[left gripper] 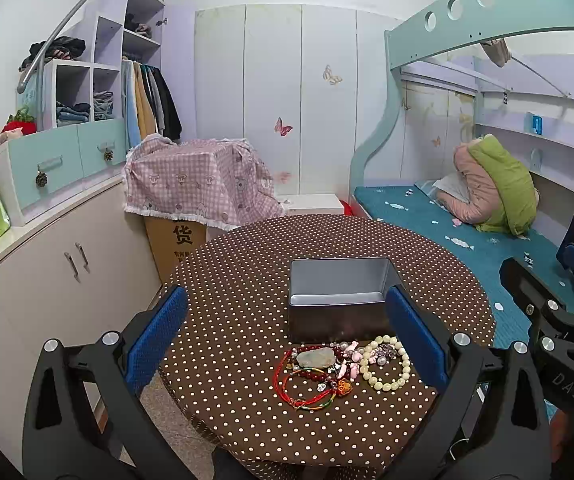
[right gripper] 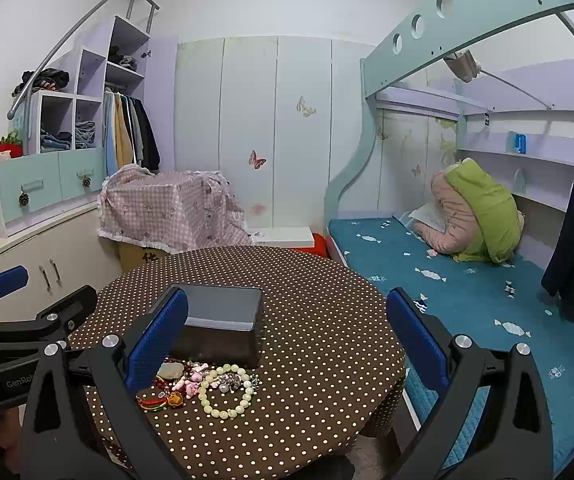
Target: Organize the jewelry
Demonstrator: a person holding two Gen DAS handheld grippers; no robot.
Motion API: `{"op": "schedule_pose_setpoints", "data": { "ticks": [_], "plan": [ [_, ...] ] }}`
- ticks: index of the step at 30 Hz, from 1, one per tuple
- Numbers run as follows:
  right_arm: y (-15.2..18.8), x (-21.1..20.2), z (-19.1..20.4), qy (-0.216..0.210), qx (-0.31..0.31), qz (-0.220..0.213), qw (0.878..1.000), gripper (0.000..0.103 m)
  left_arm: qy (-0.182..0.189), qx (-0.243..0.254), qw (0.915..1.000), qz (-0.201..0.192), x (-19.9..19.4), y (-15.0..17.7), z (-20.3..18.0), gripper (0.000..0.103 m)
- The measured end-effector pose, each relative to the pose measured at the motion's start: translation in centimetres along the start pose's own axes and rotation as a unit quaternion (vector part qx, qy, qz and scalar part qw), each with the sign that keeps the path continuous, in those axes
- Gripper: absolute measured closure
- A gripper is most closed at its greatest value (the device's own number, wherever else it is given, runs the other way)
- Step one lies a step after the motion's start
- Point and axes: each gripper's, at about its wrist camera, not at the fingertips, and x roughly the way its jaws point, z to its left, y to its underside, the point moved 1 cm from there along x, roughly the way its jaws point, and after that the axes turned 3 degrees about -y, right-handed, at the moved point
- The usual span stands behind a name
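A pile of jewelry lies on the round table with the brown polka-dot cloth, just in front of an open metal tin. In the pile are a pale bead bracelet, red cord bracelets, a pale jade pendant and pink charms. My left gripper hovers open above the near table edge, nothing between its blue pads. My right gripper is also open and empty, right of the pile and the tin. The pale bracelet lies nearest it.
A bed with a teal cover runs along the right, under a loft frame. A cardboard box under a pink checked cloth stands behind the table. White cabinets and shelves with clothes line the left wall.
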Motion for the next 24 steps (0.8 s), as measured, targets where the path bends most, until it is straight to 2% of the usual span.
{"op": "schedule_pose_setpoints", "data": {
  "ticks": [24],
  "plan": [
    [0.25, -0.14, 0.00, -0.010, 0.006, 0.008, 1.000, 0.007, 0.000, 0.000, 1.0000, 0.000, 0.02, 0.04, 0.04, 0.005]
  ]
}}
